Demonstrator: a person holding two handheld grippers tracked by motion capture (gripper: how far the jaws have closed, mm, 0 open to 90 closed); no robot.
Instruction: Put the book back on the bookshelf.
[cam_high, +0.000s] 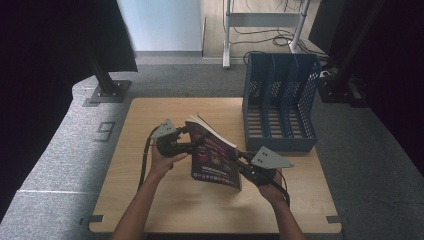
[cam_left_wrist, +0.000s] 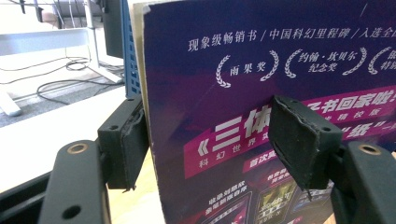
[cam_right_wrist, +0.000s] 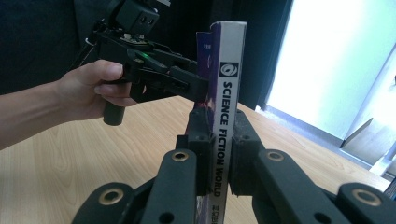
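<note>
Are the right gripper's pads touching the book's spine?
Touching. The right gripper view shows the right gripper with both pads pressed against the book at its spine, no gap either side.

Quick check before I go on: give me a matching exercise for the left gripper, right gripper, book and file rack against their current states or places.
Things:
1. left gripper
2. right gripper
3. book
4. file rack

States or places:
A. blue, standing at the table's far right
B. shut on the spine
C. held upright above the table
D. fingers open, one on each side of the cover edge, not pressing

Pairs: 1-D, 2-B, 3-C, 4-A
</note>
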